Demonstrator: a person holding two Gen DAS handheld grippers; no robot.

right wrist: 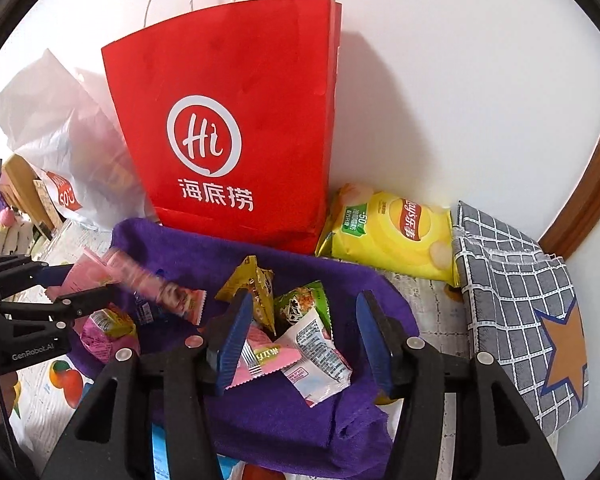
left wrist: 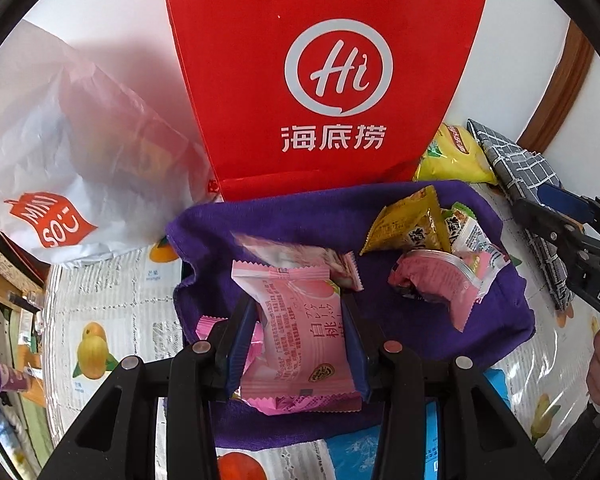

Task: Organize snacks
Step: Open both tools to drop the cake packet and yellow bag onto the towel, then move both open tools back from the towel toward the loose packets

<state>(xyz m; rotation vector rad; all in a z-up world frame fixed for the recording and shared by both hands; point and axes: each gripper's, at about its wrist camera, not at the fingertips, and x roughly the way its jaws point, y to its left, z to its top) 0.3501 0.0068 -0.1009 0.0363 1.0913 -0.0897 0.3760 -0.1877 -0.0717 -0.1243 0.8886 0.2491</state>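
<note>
My left gripper (left wrist: 296, 344) has its jaws closed onto a pink peach-print snack packet (left wrist: 300, 340), one blue pad pressing each long side, so the packet stands between my fingers with its crimped end toward me and its far end reaching out past the fingertips. It hangs over the near left part of the purple towel (left wrist: 420, 320), and a second pink-and-white packet (left wrist: 300, 258) shows just beyond it, blurred. My right gripper (right wrist: 304, 336) stands partly open and grips nothing: its blue pads are apart, and between them, lower down on the towel, lies a small heap of snacks that neither pad touches. In that heap a white packet with a pink crimped edge (right wrist: 320, 356) lies nearest me, a green packet (right wrist: 300, 304) sits just behind it, and a yellow-olive triangular packet (right wrist: 252, 284) stands at the far left of the group, close to my left pad. From the right wrist view the left gripper (right wrist: 80, 284) comes in from the left with its pink packet, and another pink wrapped snack (right wrist: 104, 332) lies on the towel beneath it. Behind the towel a red paper bag (right wrist: 236, 120) stands upright against the wall, with a white plastic bag (right wrist: 56, 128) to its left and a yellow crisp bag (right wrist: 392, 232) lying to its right. A grey checked cloth (right wrist: 512, 292) lies at the far right, beside the crisp bag.
</note>
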